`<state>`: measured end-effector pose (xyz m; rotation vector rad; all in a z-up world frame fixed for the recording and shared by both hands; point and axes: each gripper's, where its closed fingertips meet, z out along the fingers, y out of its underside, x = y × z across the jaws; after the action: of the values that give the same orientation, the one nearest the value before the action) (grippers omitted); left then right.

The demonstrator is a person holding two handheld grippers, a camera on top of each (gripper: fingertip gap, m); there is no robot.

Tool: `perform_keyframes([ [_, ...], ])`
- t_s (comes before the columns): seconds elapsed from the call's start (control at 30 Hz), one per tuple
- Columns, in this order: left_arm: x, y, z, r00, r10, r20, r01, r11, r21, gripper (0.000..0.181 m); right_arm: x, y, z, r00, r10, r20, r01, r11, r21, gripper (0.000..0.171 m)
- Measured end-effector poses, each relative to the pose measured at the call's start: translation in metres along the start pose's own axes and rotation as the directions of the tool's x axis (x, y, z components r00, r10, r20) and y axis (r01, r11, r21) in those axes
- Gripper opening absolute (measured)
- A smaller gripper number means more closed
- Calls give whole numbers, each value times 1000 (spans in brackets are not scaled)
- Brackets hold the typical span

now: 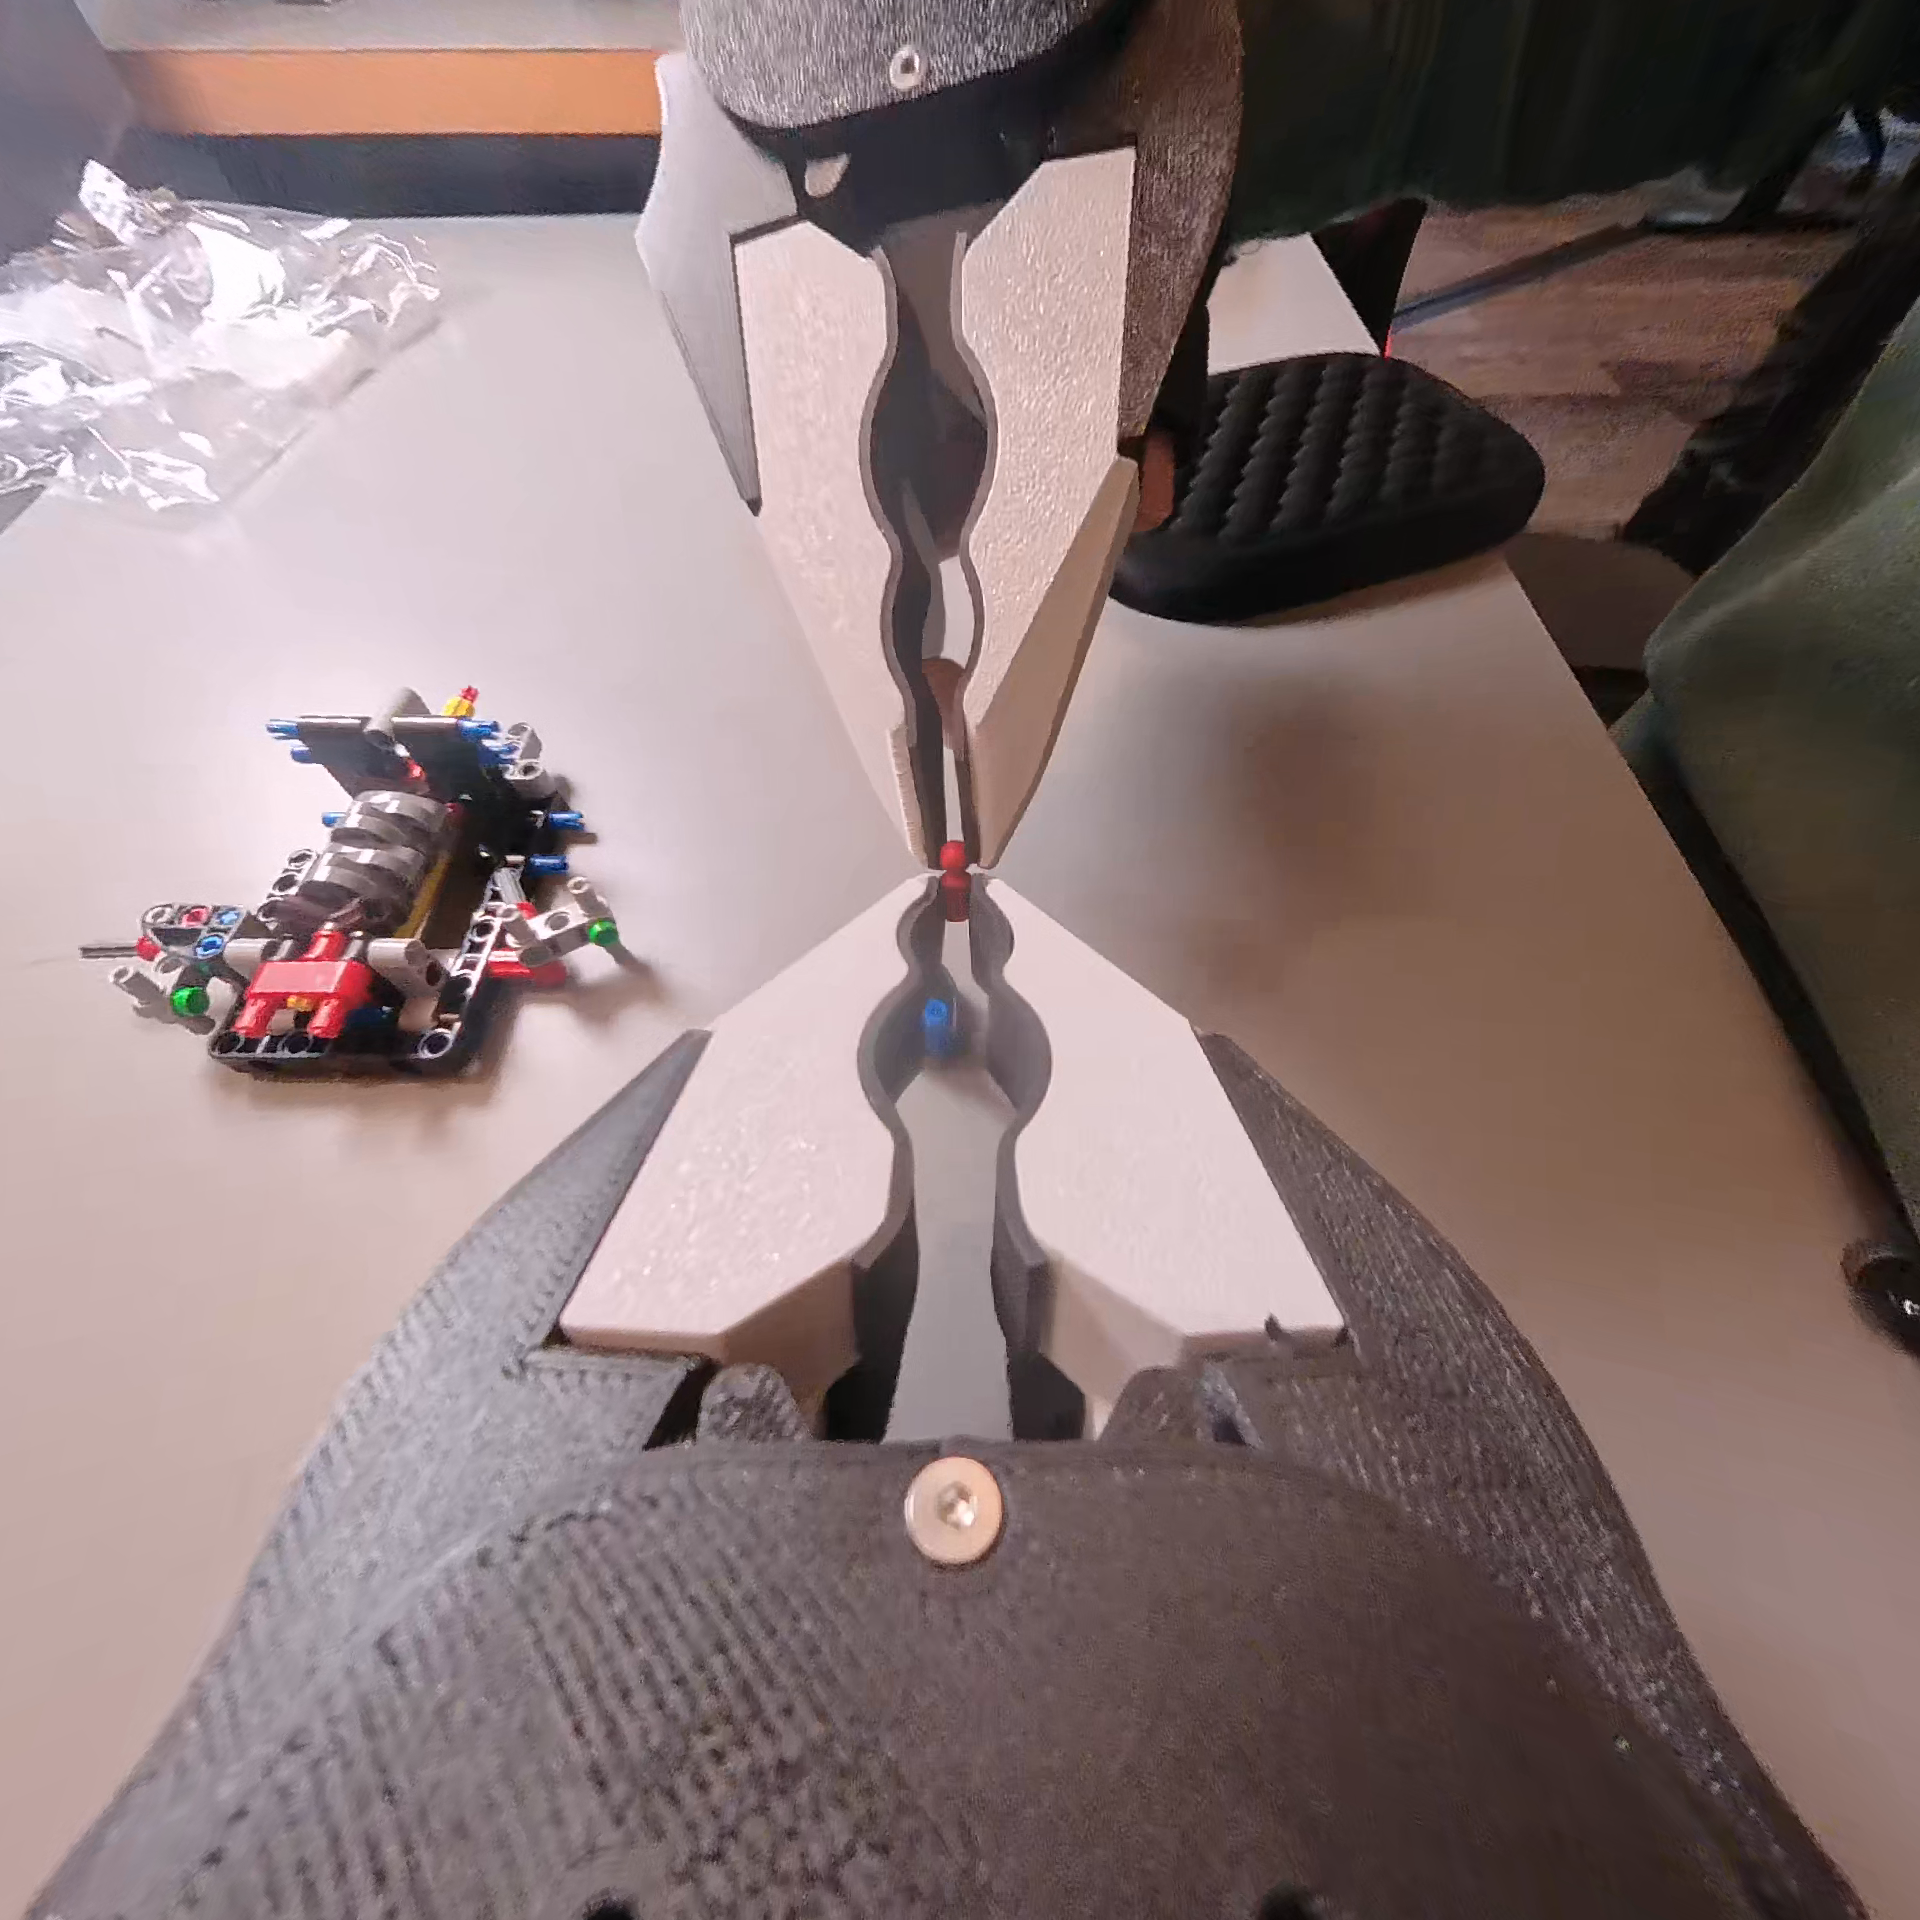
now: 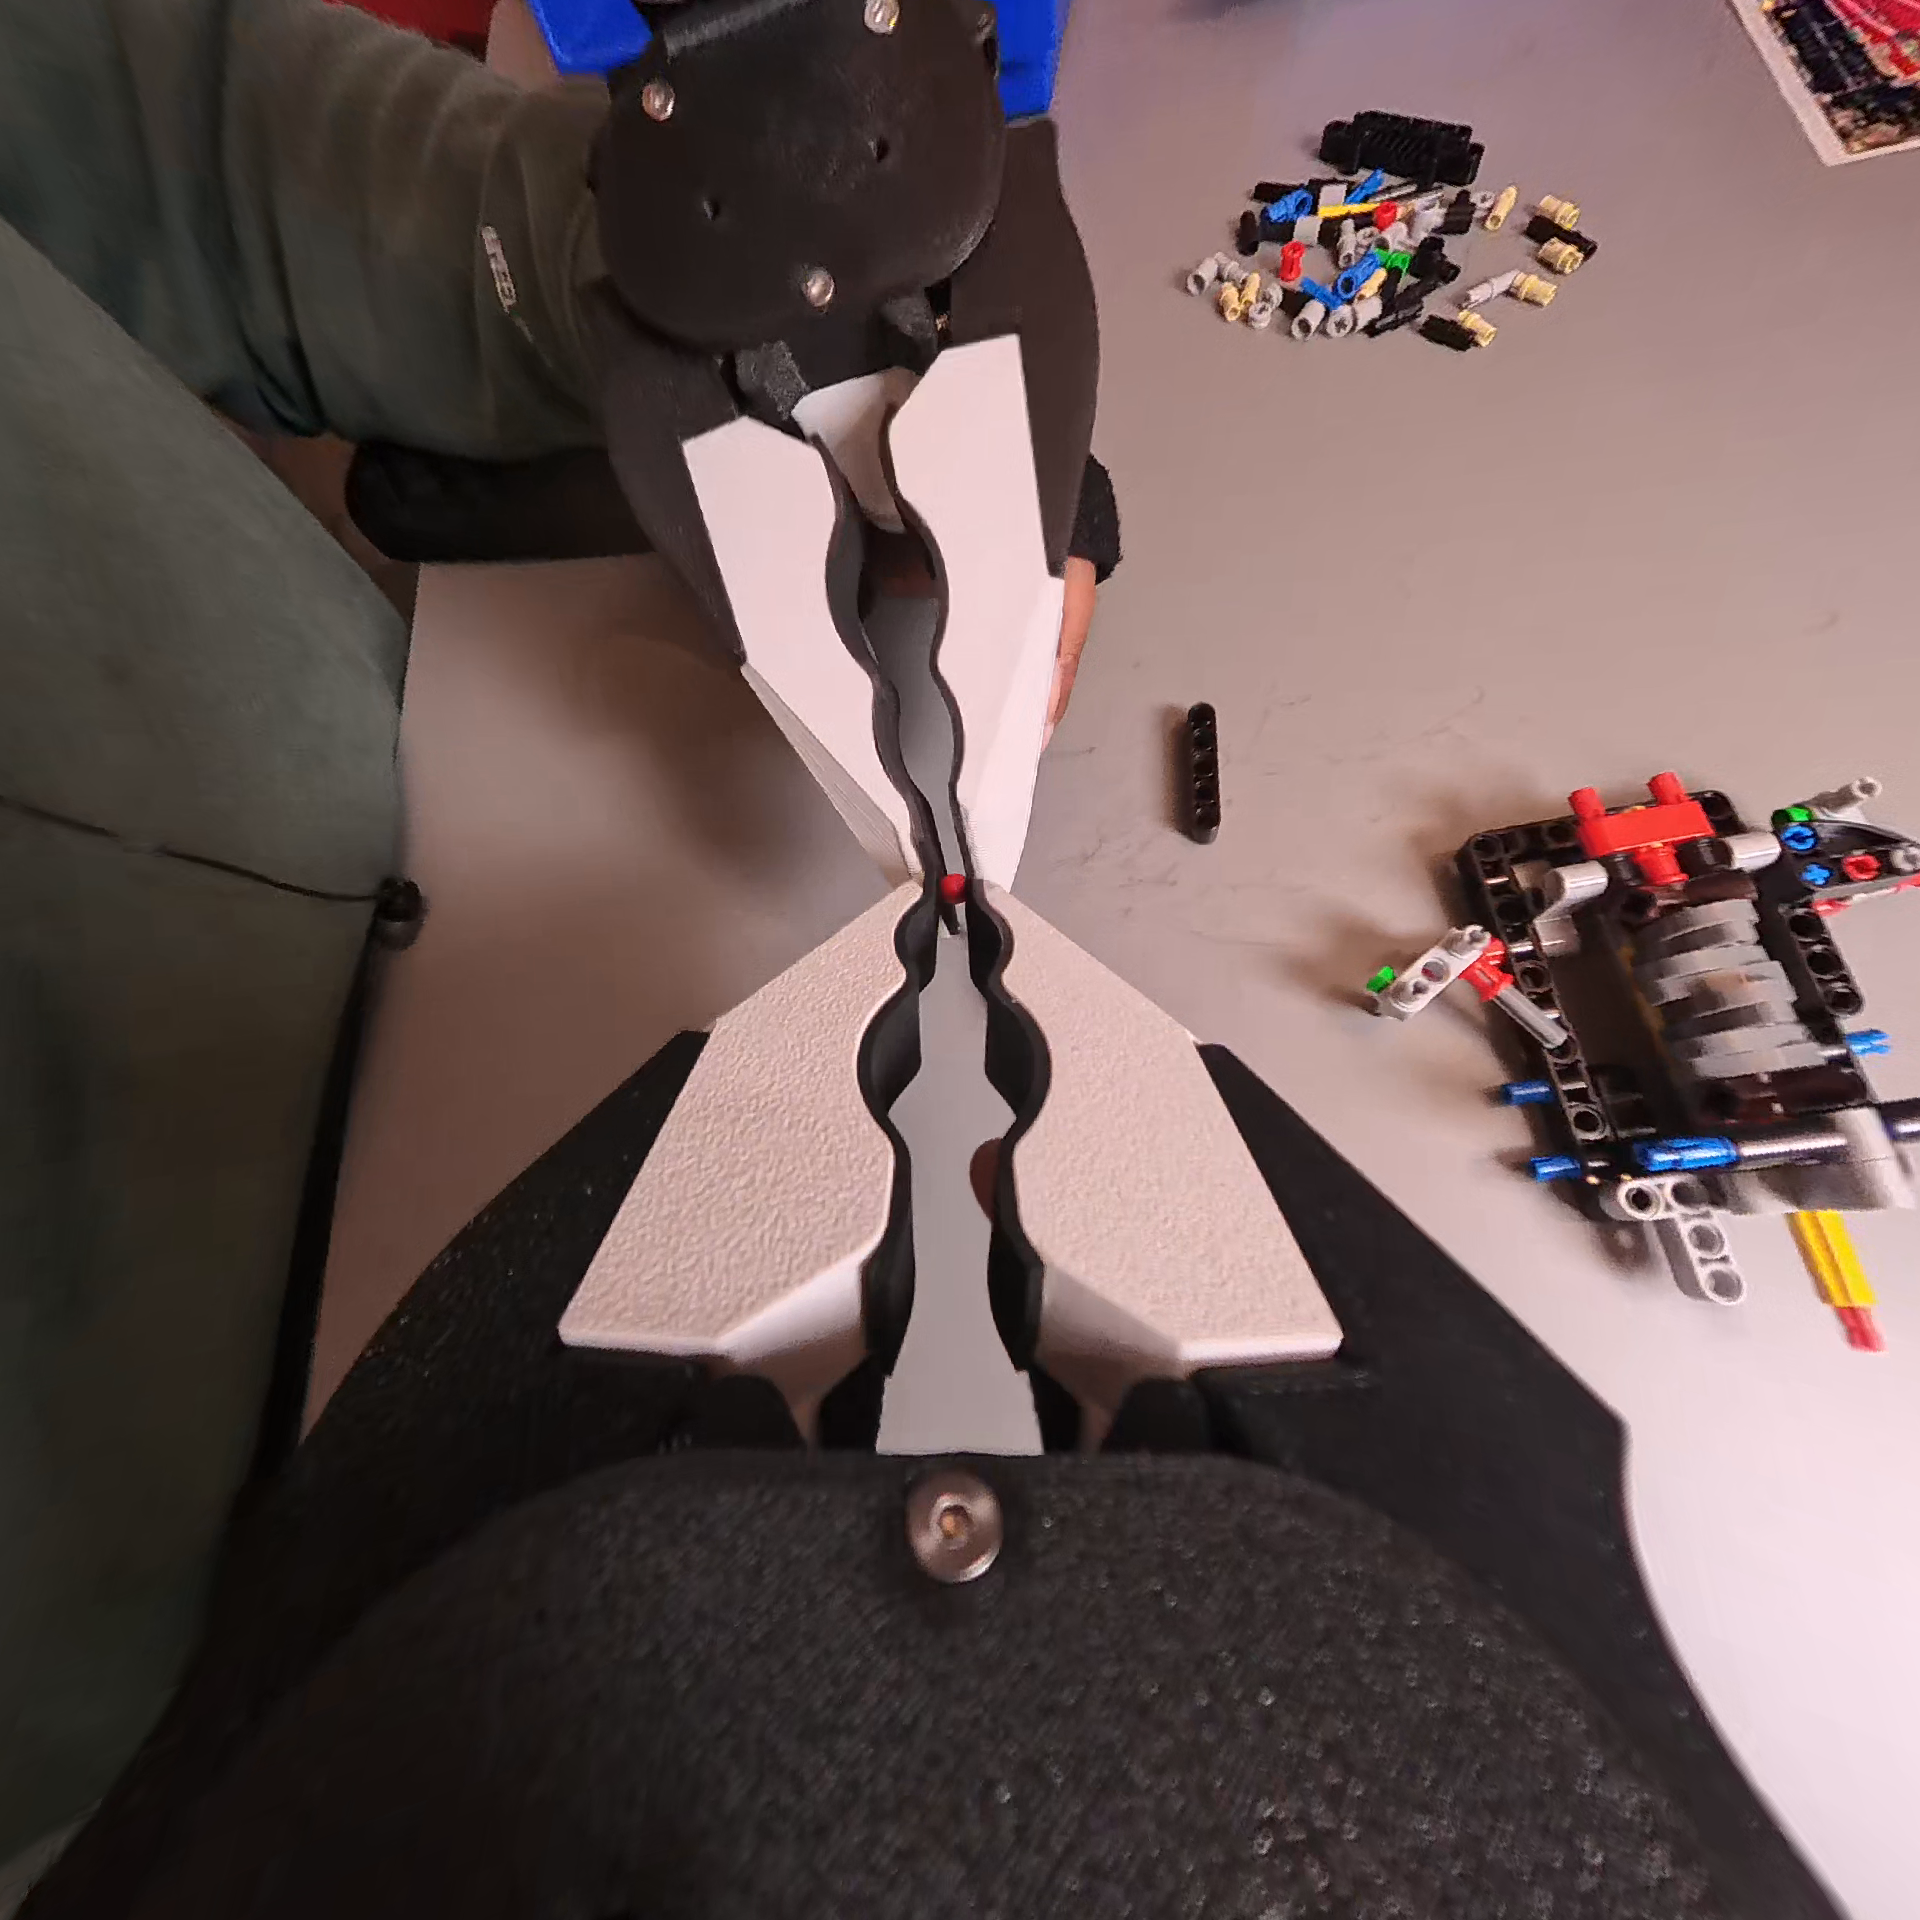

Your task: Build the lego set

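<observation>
My left gripper [image 1: 951, 899] and my right gripper [image 2: 951, 906] meet tip to tip above the grey table [image 1: 520, 582]. Between the tips sits a small red pin [image 1: 952, 878], also seen in the right wrist view [image 2: 952, 887]. Both grippers are closed on it, one at each end. The right gripper [image 1: 948, 844] comes down from the top of the left wrist view; the left gripper [image 2: 943, 871] does the same in the right wrist view. The part-built black, grey and red lego chassis [image 1: 353, 894] lies on the table, apart from both grippers [image 2: 1704, 1018].
A blurred blue pin [image 1: 938, 1023] shows through the gap of my left fingers. A loose black beam [image 2: 1200, 774], a pile of small parts [image 2: 1382, 249] and a booklet [image 2: 1829, 73] lie on the table. Clear plastic bags [image 1: 177, 332] lie far left. A black chair [image 1: 1320, 478] stands past the table edge. Less than 4 cm separates the two grippers' tips.
</observation>
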<state>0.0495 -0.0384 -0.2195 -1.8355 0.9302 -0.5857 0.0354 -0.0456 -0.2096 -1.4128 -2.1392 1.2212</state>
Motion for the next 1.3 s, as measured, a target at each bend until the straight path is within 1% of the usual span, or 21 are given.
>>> perform_keyframes([
  [0.07,3,5,2,1000,15,-8,-16,999,-34,1,-1,5,2,992,-119,-35,117,991,-57,2],
  [0.13,6,7,4,999,26,-22,-27,998,-57,1,-6,10,5,967,-250,-40,243,961,-129,7],
  [0.2,8,9,5,999,34,-31,-36,997,-73,1,-7,12,6,945,-327,-30,316,931,-184,6],
  [0.37,12,13,6,998,40,-48,-44,994,-99,1,-8,14,8,891,-453,-4,435,858,-272,4],
  [0.53,14,11,3,997,4,-74,-10,996,-84,1,-10,12,9,859,-512,10,491,819,-297,3],
  [0.67,16,10,2,994,-26,-102,19,997,-70,1,-12,11,10,858,-514,6,493,818,-296,2],
  [0.83,9,7,-2,995,-54,-80,50,998,-44,4,-5,8,7,884,-467,-20,442,850,-288,2],
  [0.9,0,15,-5,997,-56,-45,52,995,-83,29,2,13,7,896,-443,-24,414,855,-313,2],
  [0.93,-4,22,-7,998,-56,-32,53,992,-111,34,6,16,7,901,-433,-29,399,854,-333,2],
  [1.0,-8,31,-5,999,-44,-11,42,989,-145,32,11,24,12,908,-419,-14,382,841,-383,2],
  [1.1,-4,42,7,1000,1,-15,-4,976,-219,32,15,32,18,918,-395,15,360,820,-446,2],
  [1.17,-6,48,11,1000,26,-6,-26,965,-259,30,17,34,20,928,-373,23,339,817,-467,2],
  [1.3,-5,50,15,1000,27,-9,-28,965,-259,21,19,40,22,935,-352,37,321,798,-510,2],
])
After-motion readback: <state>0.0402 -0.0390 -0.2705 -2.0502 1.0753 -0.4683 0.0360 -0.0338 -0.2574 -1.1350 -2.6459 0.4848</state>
